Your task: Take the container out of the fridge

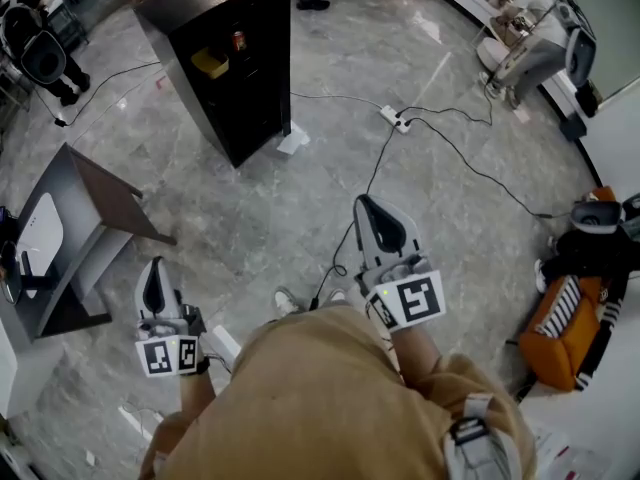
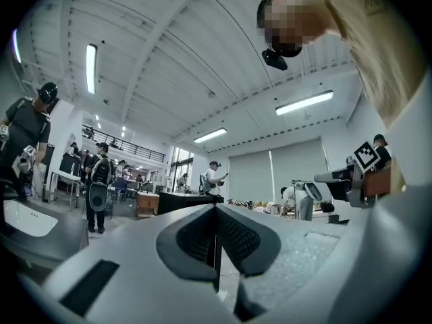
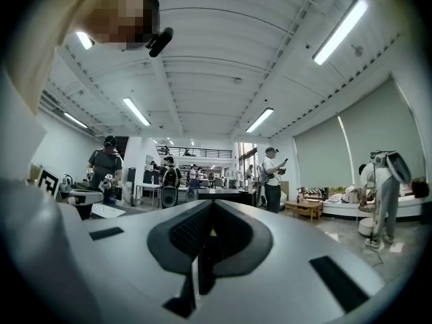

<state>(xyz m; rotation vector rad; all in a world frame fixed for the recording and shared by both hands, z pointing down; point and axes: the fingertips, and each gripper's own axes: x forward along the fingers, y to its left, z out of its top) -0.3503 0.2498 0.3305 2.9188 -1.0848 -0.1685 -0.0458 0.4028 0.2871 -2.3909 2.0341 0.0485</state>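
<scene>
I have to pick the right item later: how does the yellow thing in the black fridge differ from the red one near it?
The yellow container is low and wide, while the red can is narrow and taller than it is wide. The container looks the larger of the two. In the head view the can sits up and to the right of the container. Both show inside the black fridge.

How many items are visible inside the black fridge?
2: a yellow container, and a red can up and right of it. The fridge is dark inside, so more may be hidden.
</scene>
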